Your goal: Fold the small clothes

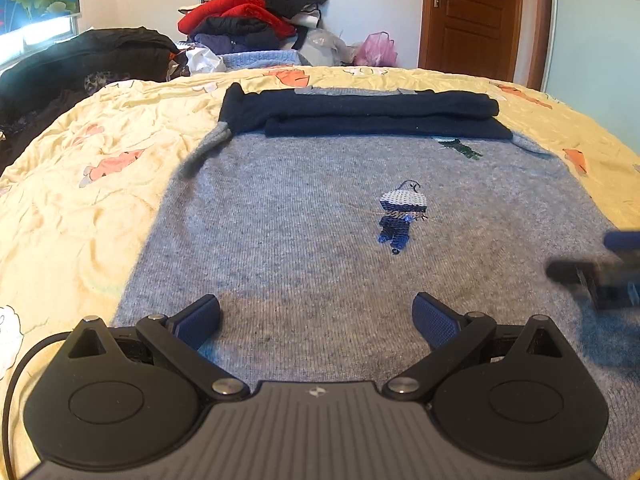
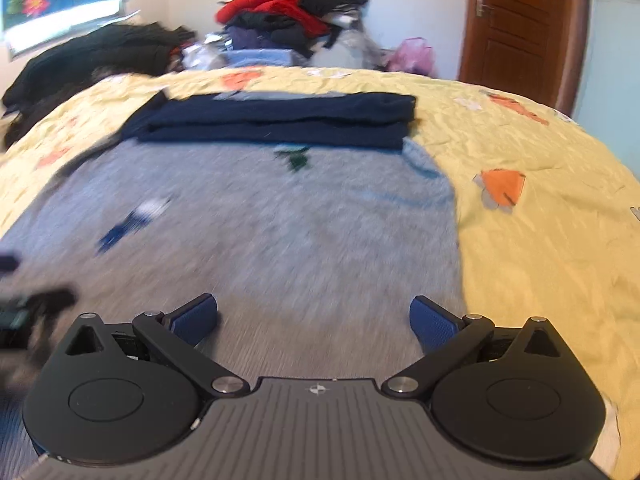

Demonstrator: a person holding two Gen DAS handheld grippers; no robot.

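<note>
Both grippers, left gripper (image 1: 316, 322) and right gripper (image 2: 314, 320), hover with fingers spread wide, holding nothing; the grey sweater (image 1: 304, 216) lies flat beyond the fingertips, navy sleeves (image 1: 360, 114) folded across its far end. Next, I judge, each must pinch the near hem.

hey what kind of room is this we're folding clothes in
Most likely a bedroom at home: the grey sweater lies spread on a bed with a yellow floral quilt, a heap of clothes is piled behind, and there's a wooden door.
</note>
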